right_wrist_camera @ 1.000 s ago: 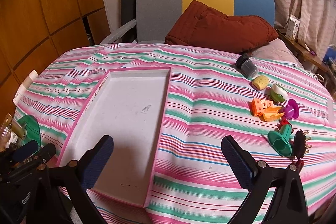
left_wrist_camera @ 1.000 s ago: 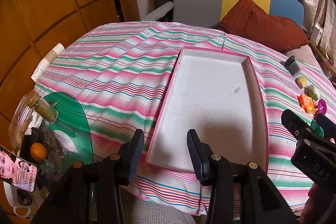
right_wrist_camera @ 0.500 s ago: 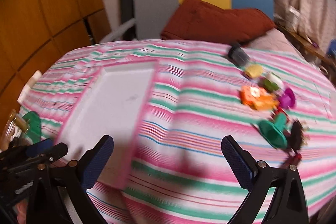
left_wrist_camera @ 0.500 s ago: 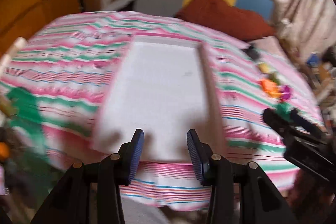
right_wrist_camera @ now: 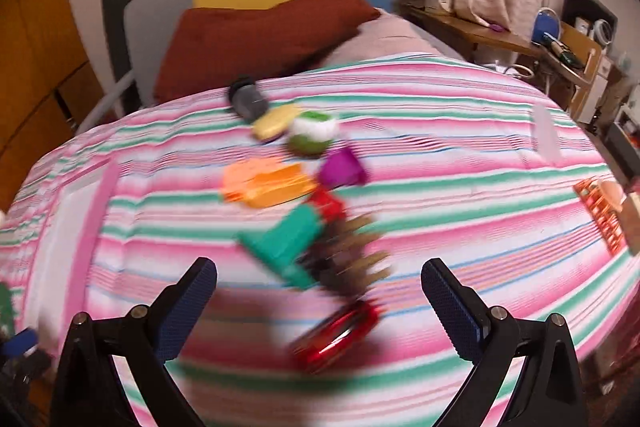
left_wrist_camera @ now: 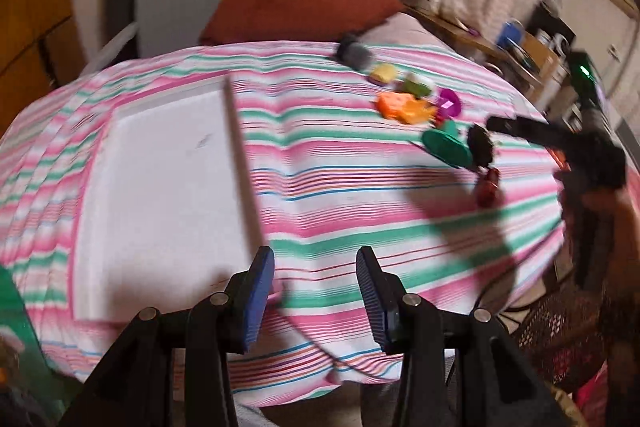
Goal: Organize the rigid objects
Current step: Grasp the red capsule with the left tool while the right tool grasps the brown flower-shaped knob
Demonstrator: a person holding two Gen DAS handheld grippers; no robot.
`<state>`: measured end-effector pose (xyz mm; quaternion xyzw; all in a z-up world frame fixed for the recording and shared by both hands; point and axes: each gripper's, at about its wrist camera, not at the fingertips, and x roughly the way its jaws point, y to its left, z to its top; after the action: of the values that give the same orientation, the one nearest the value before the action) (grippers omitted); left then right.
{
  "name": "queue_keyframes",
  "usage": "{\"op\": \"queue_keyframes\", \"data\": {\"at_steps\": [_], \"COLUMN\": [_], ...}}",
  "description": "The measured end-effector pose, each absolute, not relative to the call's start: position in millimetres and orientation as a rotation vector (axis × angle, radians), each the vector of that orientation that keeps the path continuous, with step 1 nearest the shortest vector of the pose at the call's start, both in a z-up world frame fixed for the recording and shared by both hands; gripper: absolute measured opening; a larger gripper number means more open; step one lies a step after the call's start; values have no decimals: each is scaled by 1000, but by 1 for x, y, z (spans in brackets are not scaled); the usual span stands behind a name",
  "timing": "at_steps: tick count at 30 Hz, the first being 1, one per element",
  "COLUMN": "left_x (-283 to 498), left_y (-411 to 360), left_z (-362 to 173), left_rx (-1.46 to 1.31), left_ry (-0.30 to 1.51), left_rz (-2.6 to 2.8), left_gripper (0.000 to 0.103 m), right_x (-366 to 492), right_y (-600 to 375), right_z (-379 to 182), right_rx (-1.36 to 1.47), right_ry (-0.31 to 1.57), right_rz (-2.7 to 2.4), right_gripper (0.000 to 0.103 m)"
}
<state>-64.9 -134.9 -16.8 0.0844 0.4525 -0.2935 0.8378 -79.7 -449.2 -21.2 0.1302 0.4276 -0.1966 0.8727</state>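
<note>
Since a second ago both views have swung rightward, off the white tray [left_wrist_camera: 160, 187] and toward the cluster of small toys near the right edge of the striped desk [left_wrist_camera: 340, 195]. The right hand-held gripper [right_wrist_camera: 318, 303] now hangs over the red shiny piece [right_wrist_camera: 336, 335], its jaws spread wide and holding nothing, probably because that piece lies nearest the front edge and is the easiest first pick. The green toy [right_wrist_camera: 284, 243], orange toy [right_wrist_camera: 264, 183] and purple piece [right_wrist_camera: 340, 169] lie just behind it, none yet in the tray. The left hand-held gripper [left_wrist_camera: 316, 295] is released too, partly parted over bare cloth beside the tray's right rim, seemingly waiting near the drop spot.
</note>
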Motion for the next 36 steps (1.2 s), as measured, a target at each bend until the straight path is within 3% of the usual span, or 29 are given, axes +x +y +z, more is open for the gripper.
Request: {"op": "queue_keyframes", "data": {"at_steps": [2,4,6,12,22,24,29,32,36], "left_x": [-69,-71,-73,-67,-60,-59,-53,-54,-65], "left_y": [-146,-154,-158,-174,-213,-221,-250,-273,-304], "left_z": [-17,-19,-19,-27,-30,-32,-43,-51,-54], "left_rx": [195,212,223,220,204,203,236,272,313], "left_ry": [957,959,960,980,995,999,1006,1026,1008], "left_rz": [-643,-655,-658,-685,-791,-808,-823,-851,-934], "left_gripper": [43,43,43,43,43,43,43,43,43], "right_x": [-75,-68,-62,-67,-110,-117,-130,-145,-150], "right_y": [-459,-465,-470,-495,-571,-576,-579,-579,-577], "right_z": [-26,-34,-45,-59,-74,-70,-47,-29,-19], "right_rx": [251,245,254,449,926,895,779,750,696], "right_ry": [916,957,1005,1035,909,900,834,725,693], "right_rz": [-431,-411,-390,-349,-394,-476,-621,-659,-697], "right_gripper": [101,90,66,51,54,60,63,82,83]}}
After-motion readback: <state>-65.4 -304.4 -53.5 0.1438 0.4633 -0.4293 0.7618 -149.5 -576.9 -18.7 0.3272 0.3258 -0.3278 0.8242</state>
